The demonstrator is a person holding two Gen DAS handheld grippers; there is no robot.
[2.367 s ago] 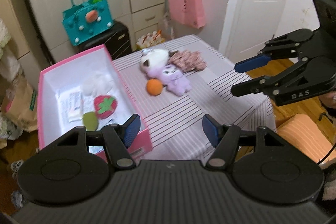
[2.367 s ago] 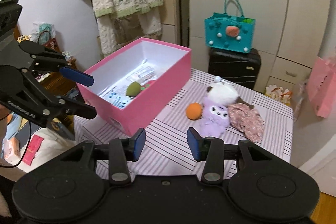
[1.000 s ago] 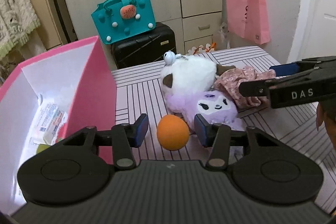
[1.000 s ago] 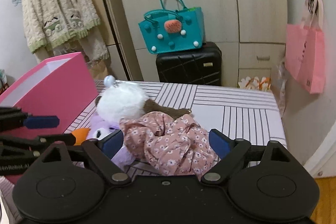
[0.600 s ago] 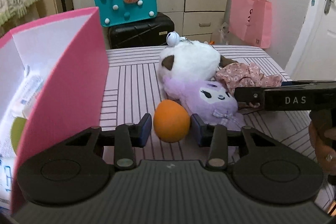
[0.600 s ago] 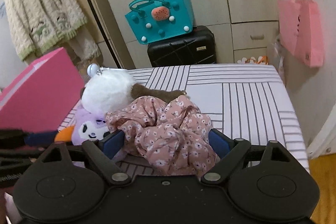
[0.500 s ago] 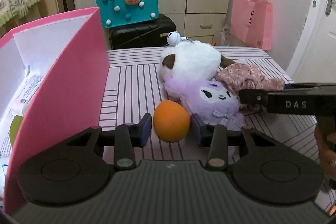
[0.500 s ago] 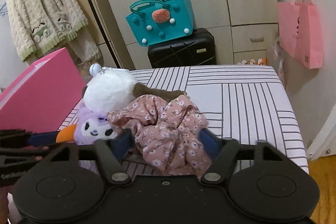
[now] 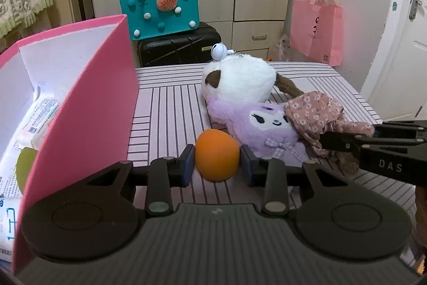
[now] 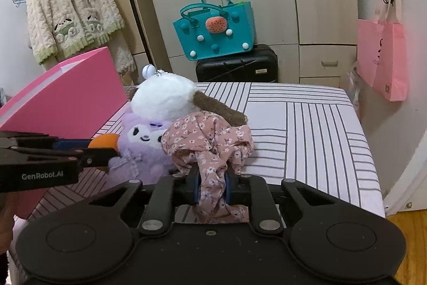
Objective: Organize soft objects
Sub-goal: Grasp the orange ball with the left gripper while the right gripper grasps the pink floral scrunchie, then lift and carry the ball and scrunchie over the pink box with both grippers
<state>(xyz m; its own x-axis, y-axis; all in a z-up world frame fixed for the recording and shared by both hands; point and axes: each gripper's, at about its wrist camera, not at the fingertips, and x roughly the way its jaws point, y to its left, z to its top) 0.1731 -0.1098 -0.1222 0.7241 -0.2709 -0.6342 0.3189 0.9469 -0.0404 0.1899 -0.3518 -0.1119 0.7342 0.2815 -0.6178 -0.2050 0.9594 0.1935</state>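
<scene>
Striped cloth covers the table (image 9: 165, 103), and the pink box (image 9: 88, 108) stands open at its left side, just beside my left gripper (image 9: 216, 164). Its fingers have just been closing around the orange ball (image 9: 216, 159); the left pad touches it, but at the right pad I cannot tell if a thin gap remains. My right gripper (image 10: 212, 187) has just been closing too, and now pinches a fold of the floral scrunchie (image 10: 208, 140) — the fabric is squeezed tight between the pads, the rest lying on the table against the purple plush (image 10: 141, 143). The white plush (image 9: 238, 80) lies behind, touching the purple one. For the coming move, I judge the box matters most: it lies to the left of both grippers, and the left hand with the ball is nearer — the right must cross over the plush toys.
</scene>
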